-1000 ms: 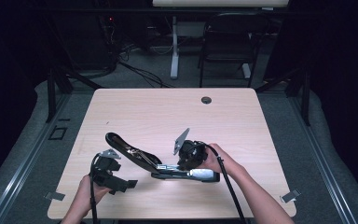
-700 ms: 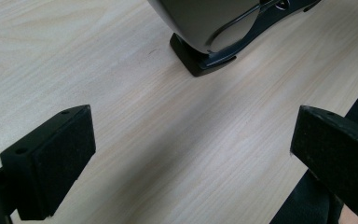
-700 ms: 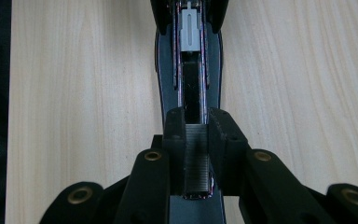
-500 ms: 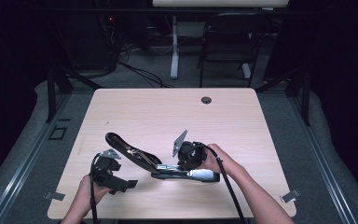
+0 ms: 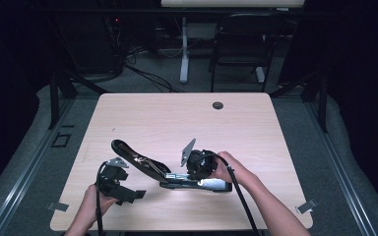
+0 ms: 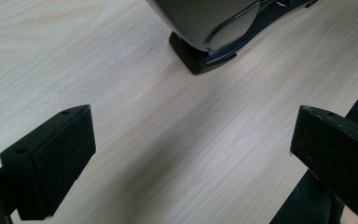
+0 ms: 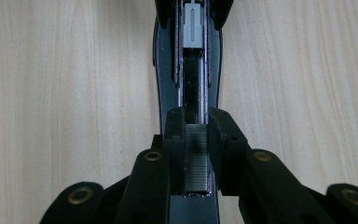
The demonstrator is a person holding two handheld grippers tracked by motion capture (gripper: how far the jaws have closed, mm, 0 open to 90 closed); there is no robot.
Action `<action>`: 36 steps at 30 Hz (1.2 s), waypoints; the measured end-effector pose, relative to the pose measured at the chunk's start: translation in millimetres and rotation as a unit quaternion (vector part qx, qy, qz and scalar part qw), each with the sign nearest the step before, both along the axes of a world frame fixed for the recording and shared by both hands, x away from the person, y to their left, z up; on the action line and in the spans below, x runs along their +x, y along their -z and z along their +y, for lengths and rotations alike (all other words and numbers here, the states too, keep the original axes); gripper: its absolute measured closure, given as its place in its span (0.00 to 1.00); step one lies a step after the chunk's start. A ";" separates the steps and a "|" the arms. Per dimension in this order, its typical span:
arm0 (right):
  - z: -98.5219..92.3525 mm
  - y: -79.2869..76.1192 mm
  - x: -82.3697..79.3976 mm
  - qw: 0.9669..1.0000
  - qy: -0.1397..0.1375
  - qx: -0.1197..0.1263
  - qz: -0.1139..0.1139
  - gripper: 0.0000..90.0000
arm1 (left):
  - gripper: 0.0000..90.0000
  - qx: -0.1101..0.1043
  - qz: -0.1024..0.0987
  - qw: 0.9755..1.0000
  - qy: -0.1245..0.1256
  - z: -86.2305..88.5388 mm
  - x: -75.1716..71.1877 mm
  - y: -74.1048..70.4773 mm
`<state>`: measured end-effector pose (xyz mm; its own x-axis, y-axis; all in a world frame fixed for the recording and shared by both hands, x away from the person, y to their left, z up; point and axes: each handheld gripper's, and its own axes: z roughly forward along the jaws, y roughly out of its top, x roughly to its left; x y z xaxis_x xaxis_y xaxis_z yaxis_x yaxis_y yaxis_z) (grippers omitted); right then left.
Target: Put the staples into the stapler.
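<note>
Low centre of the high view, the opened stapler [image 5: 177,174] lies lengthwise left-right on the worktop [image 5: 187,123]. The right tongs [image 7: 196,122], lowered over its channel, clamp a staple strip [image 7: 196,158]. The left tongs [image 6: 191,154] stand apart, lower left.

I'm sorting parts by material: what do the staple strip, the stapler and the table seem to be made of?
Staple strip: looks like metal, dull grey, with fine ridges across it. Stapler: dark body with a smooth sheen, probably plastic, and a channel that looks like metal. Table: pale wood grain, matte; veneer or laminate can't be told.
</note>
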<state>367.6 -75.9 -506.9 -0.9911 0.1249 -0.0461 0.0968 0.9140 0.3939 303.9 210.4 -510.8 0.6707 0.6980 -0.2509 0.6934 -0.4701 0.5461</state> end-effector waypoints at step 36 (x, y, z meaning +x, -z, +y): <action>-7.3 2.1 0.1 1.000 0.012 0.021 0.004 0.86 | 0.00 0.006 0.000 1.000 0.002 0.0 0.1 -0.4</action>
